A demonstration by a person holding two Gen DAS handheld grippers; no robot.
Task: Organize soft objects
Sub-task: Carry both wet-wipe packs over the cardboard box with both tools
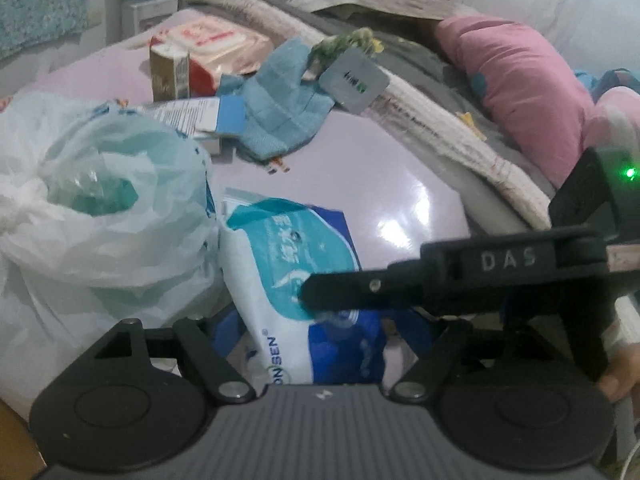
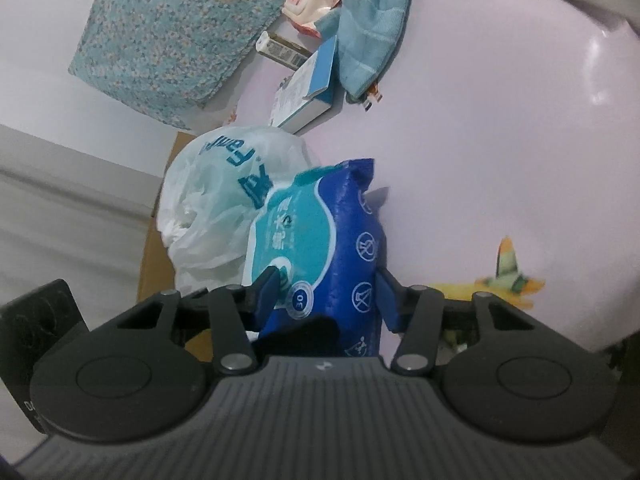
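A blue, teal and white pack of wipes (image 1: 280, 280) (image 2: 320, 236) stands on end against a white plastic bag (image 1: 100, 216) (image 2: 216, 200) on the lavender tabletop (image 1: 380, 168). My right gripper (image 2: 326, 296) has a blue pad on each side of the pack, and both pads touch it. In the left wrist view one black finger (image 1: 360, 286) of that gripper lies across the pack's face. The pack's lower end sits between the jaws of my left gripper (image 1: 316, 332). Their tips are mostly hidden, so I cannot see whether they press on it.
Further back lie a blue cloth (image 1: 280, 108) (image 2: 372, 28), a red-and-white wipes pack (image 1: 216, 44), a flat white-and-blue box (image 1: 188, 116), a small brown carton (image 1: 168, 72) and a grey pouch (image 1: 354, 80). Bedding and a pink pillow (image 1: 516, 92) border the table. A cardboard box (image 2: 160, 252) stands behind the bag.
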